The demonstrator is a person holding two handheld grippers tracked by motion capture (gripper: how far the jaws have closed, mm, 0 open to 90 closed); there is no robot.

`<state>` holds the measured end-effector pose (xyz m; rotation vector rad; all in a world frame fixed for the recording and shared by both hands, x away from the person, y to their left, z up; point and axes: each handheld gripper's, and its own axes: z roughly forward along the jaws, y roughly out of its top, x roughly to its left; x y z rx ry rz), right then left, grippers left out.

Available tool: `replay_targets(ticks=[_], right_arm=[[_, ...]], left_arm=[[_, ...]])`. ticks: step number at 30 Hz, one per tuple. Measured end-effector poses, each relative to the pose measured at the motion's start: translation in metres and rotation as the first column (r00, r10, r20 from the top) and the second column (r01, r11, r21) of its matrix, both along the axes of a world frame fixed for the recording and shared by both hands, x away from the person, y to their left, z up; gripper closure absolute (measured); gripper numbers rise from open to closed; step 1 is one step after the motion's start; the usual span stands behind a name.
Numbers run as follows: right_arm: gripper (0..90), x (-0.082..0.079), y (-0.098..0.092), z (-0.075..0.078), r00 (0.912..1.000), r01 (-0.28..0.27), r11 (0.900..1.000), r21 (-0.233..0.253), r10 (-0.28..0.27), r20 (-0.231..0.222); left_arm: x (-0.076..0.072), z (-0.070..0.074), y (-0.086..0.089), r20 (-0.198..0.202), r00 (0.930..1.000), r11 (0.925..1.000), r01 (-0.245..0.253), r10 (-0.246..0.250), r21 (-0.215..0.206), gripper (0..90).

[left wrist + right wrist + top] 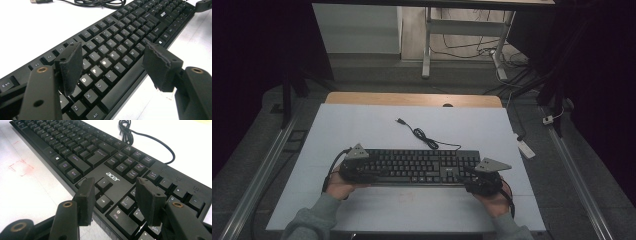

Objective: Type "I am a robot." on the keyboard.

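Lying flat near the middle of the white table (362,130), the keyboard (417,165) has your left gripper (110,67) and right gripper (113,200) spread wide over its two ends, so you seem about to grip it; close both evenly first.

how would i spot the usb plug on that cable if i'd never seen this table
Start at the white table and find the black keyboard near the front edge. A thin black cable leaves its far side, bunches into a small coil, then runs up-left. The USB plug is its free end, lying alone on the bare white surface.
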<state>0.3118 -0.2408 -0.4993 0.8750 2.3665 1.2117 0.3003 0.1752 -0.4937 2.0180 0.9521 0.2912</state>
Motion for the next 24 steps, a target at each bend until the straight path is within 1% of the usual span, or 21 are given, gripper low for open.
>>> replay_targets(ticks=[8, 18, 22, 24], right_arm=[[50.4, 0.0, 0.0003, -0.0002, 1.0, 0.0, 1.0, -0.001, 0.0, -0.001], [50.4, 0.0, 0.0006, -0.0003, 1.0, 0.002, 1.0, -0.003, -0.002, -0.001], [50.4, -0.0001, 0.0008, -0.0003, 1.0, 0.002, 1.0, -0.004, -0.002, -0.002], [50.4, 0.0001, 0.0009, -0.0006, 1.0, -0.001, 1.0, 0.0, 0.001, -0.004]], left_arm=[[0.0009, 0.0005, 0.0022, 0.003, 0.9999, 0.9999, -0.013, 0.013, 0.003, 32.6], [0.0029, 0.0008, 0.0043, 0.013, 0.9996, 0.9996, -0.025, 0.025, 0.013, 35.3], [0.0061, 0.0009, 0.0051, 0.02, 0.9989, 0.9988, -0.043, 0.043, 0.025, 37.3], [0.0084, 0.0003, 0.0055, 0.02, 0.998, 0.9975, -0.06, 0.06, 0.037, 38.3]])
